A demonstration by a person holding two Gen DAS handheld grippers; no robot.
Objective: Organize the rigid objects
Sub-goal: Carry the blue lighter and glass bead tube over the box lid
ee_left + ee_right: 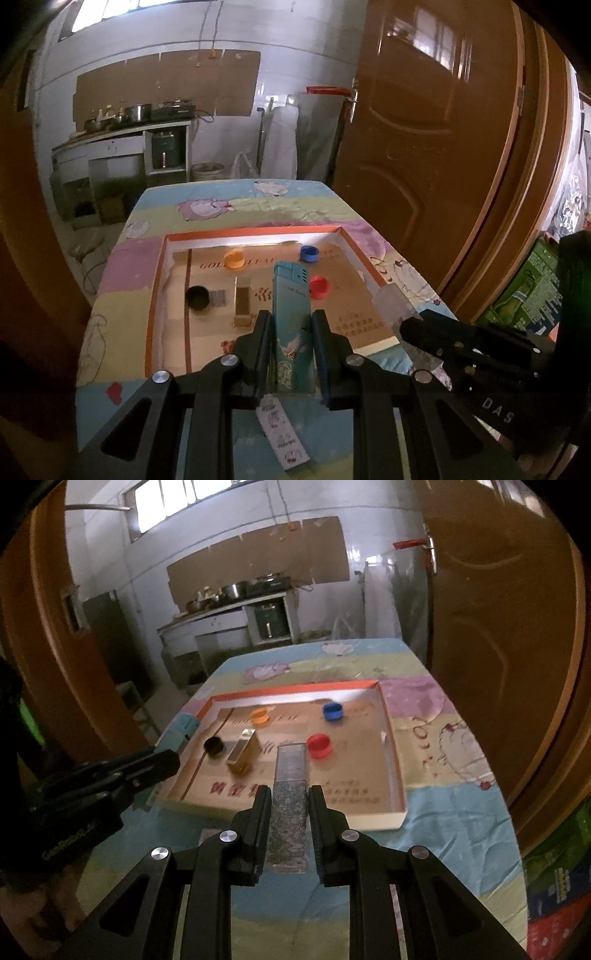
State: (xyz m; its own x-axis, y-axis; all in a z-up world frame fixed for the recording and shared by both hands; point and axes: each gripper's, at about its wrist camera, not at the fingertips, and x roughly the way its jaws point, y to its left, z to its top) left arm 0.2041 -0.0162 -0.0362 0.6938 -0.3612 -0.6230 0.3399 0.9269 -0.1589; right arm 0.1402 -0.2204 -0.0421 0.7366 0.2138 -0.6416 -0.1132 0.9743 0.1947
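My left gripper [290,321] is shut on a teal lighter [291,325], held upright above the near edge of the shallow orange-rimmed box [155,295]. My right gripper [290,797] is shut on a clear lighter with a flower pattern [290,805], held above the box's near wall [280,816]. Inside the box lie an orange cap [260,715], a blue cap [332,712], a red cap [318,744], a black cap [214,746] and a gold lighter [243,756]. The right gripper with its clear lighter [393,306] shows in the left wrist view; the left gripper with the teal lighter [181,733] shows in the right wrist view.
A white patterned lighter [282,432] lies on the cartoon-print tablecloth [122,266] below my left gripper. A brown door [443,129] stands right of the table. A kitchen counter with pots [133,118] is at the far wall. Coloured cartons [557,893] sit at the right.
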